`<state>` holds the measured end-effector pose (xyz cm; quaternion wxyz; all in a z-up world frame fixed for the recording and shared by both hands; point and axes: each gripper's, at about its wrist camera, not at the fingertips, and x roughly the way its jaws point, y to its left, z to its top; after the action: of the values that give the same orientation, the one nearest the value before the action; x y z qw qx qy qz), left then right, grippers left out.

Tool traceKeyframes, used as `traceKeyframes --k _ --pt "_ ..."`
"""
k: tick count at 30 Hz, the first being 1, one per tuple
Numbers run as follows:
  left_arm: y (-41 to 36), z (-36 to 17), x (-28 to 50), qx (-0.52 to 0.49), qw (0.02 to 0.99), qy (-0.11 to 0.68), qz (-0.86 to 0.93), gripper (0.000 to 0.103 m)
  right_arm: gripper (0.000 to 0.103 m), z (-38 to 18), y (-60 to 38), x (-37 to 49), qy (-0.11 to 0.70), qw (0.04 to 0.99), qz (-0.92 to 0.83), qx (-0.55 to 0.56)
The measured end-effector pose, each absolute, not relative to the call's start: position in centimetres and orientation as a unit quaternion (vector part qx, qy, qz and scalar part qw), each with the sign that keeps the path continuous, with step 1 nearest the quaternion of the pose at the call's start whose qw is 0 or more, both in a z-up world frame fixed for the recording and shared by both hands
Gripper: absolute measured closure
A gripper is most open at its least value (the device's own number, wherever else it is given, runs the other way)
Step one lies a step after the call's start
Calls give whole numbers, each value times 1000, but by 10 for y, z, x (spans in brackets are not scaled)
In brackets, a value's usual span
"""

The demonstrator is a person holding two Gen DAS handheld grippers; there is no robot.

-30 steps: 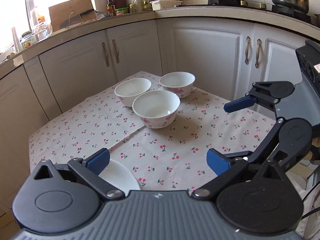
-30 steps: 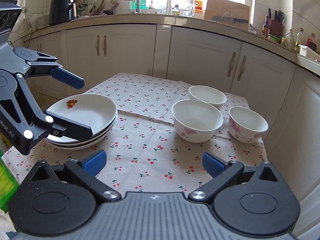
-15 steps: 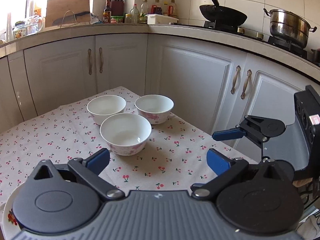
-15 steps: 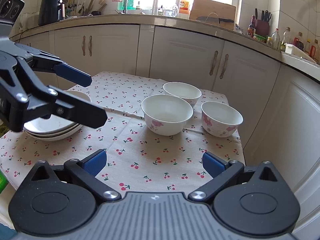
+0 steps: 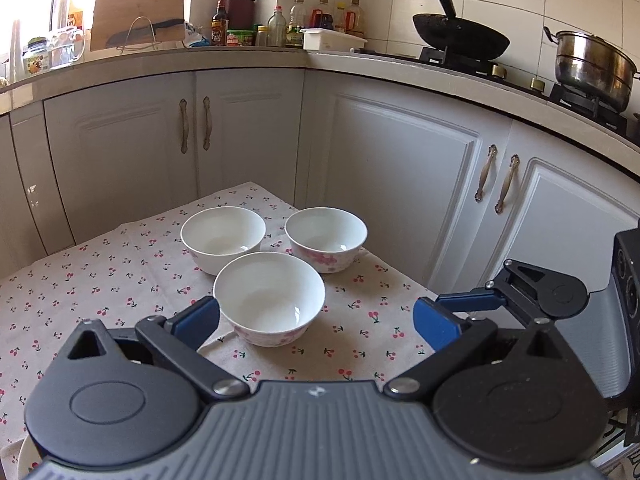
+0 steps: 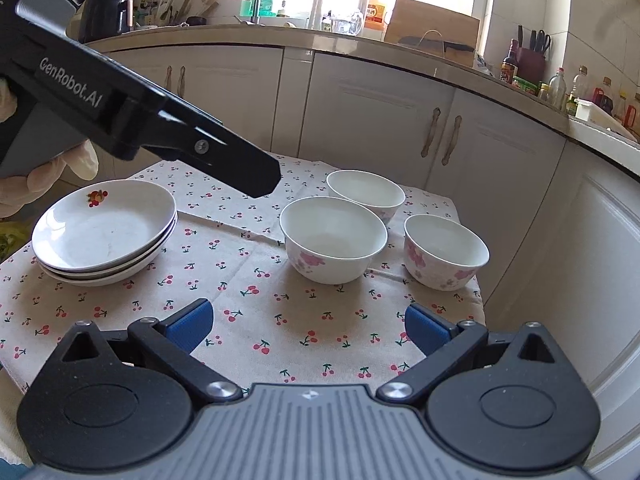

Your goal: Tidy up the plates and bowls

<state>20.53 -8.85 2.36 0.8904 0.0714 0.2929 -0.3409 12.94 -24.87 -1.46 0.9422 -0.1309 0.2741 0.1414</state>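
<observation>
Three white bowls with pink flowers sit on a cherry-print tablecloth (image 6: 248, 292): a near bowl (image 5: 269, 298) (image 6: 333, 238), a far left bowl (image 5: 223, 238) (image 6: 366, 194) and a right bowl (image 5: 326, 237) (image 6: 446, 250). A stack of white plates (image 6: 104, 230) lies at the table's left. My left gripper (image 5: 316, 322) is open, hovering just before the near bowl; in the right wrist view its fingers (image 6: 244, 168) reach in above the table between plates and bowls. My right gripper (image 6: 306, 326) is open over the cloth's front, empty.
White cabinets (image 5: 400, 184) wrap closely around the table's far and right sides. The counter holds a wok (image 5: 460, 40), a steel pot (image 5: 592, 66), bottles (image 5: 320, 20) and a cutting board (image 5: 138, 18). A gloved hand (image 6: 48, 168) holds the left gripper.
The left gripper swung from over the plates toward the bowls and moved closer to the near bowl. The right gripper shifted slightly forward. Both stayed open.
</observation>
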Motion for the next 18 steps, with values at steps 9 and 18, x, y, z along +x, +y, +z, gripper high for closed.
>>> traceKeyframes --k 9,18 --pt "-103 4 257 88 882 326 -329 1 0 -27 -255 168 282 941 133 -132" --pt "-117 -28 315 92 864 374 -323 1 0 -47 -260 216 308 933 138 -127"
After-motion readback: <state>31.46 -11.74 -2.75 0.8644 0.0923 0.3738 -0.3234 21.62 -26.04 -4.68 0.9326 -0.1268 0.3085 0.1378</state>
